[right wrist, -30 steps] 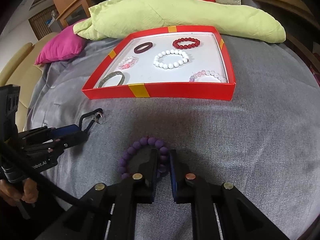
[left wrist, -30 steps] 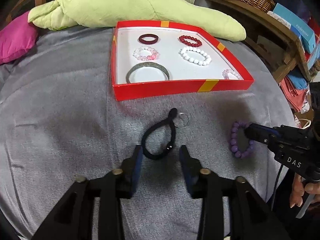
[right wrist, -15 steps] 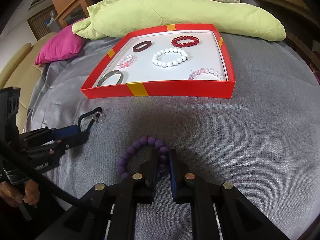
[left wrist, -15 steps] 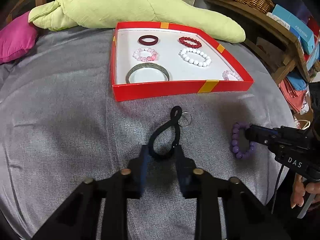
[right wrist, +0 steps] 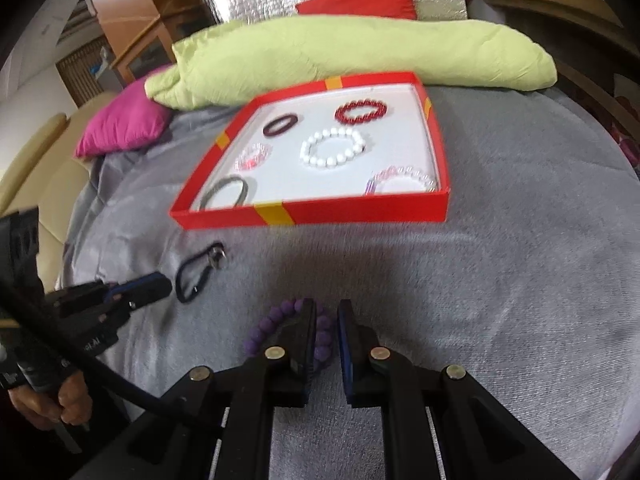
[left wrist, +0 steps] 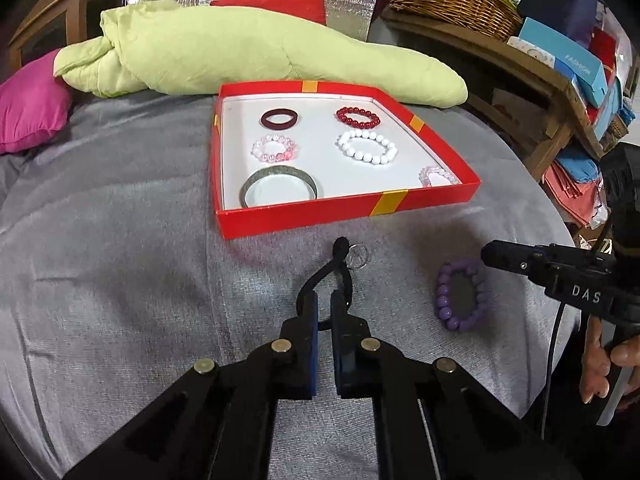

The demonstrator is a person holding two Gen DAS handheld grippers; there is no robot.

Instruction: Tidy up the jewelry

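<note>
Our left tool (left wrist: 324,304) is clenched on the black cord bracelet (left wrist: 332,276) lying on the grey cloth just before the red box (left wrist: 344,210). Our right tool (right wrist: 326,316) pinches one side of the purple bead bracelet (right wrist: 276,322), also outside the box.

A grey cloth-covered surface (left wrist: 120,280) carries a shallow red box (left wrist: 344,210), a black cord loop (left wrist: 326,276) beside a clear ring (left wrist: 357,255), a purple bead bracelet (left wrist: 460,296), a green pillow (left wrist: 240,56), and a pink cushion (left wrist: 28,116).
</note>
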